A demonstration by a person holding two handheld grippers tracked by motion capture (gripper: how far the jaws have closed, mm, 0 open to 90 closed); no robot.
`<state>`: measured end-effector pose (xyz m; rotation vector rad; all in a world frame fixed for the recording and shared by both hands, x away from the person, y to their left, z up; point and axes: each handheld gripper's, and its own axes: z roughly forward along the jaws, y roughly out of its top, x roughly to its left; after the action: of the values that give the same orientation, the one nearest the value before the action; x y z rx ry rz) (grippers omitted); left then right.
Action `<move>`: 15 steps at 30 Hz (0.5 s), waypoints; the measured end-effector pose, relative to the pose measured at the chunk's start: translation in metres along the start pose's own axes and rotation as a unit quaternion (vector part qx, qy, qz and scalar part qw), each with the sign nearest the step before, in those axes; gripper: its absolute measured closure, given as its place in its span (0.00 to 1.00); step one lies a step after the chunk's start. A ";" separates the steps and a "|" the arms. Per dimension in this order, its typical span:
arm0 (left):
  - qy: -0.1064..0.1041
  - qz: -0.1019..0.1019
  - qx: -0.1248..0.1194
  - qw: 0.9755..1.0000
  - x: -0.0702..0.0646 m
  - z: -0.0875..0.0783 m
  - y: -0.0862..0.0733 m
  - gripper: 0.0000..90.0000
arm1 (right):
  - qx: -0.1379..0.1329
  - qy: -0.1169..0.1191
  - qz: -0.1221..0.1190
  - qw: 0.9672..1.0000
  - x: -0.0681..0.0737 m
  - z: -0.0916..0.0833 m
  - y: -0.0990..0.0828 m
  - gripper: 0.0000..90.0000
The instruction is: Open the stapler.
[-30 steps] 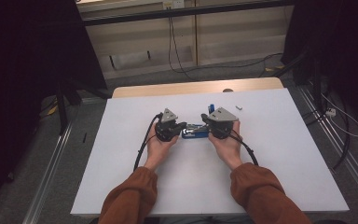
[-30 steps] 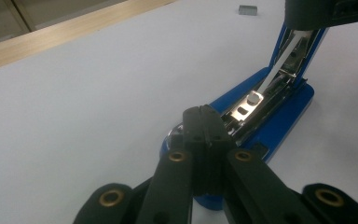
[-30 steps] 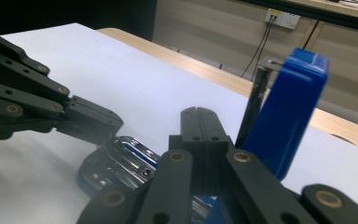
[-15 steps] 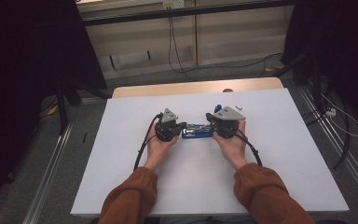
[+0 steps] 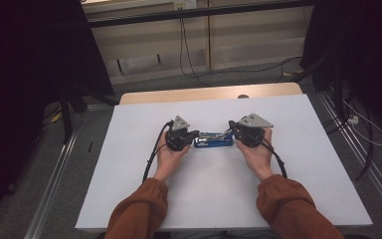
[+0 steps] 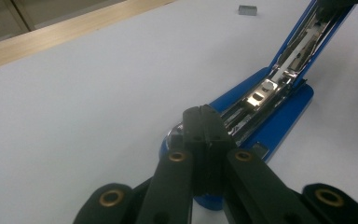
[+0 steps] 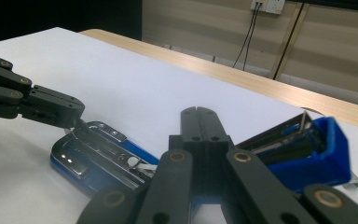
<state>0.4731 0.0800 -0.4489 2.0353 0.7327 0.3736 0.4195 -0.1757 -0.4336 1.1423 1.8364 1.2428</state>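
Blue stapler is lying lengthwise from 9 to 3 o'clock between the left gripper and right gripper (both jaws together, clamping nothing), its lid hinging open at the right.

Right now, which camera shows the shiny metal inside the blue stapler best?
The left gripper view: the blue stapler lies hinged open, its metal track close and lit. The right gripper view shows its base and raised top from the other end. The high view shows it small, between both grippers.

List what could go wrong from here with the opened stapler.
The blue stapler lies hinged open, its top arm raised beside the shut right gripper; that arm may snap down. The shut left gripper only presses the base end, so it might slide. The loose staple strip could get knocked away.
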 end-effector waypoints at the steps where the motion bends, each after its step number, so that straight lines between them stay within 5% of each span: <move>1: 0.001 0.001 0.000 1.000 0.000 0.000 0.000 1.00 | 0.000 -0.001 -0.001 1.000 -0.001 0.000 0.000 1.00; 15: -0.004 -0.002 -0.003 1.000 0.001 0.001 0.000 1.00 | -0.001 0.009 -0.008 1.000 -0.004 -0.006 0.001 1.00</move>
<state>0.4736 0.0802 -0.4495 2.0290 0.7305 0.3646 0.4161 -0.1816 -0.4300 1.1164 1.8537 1.2489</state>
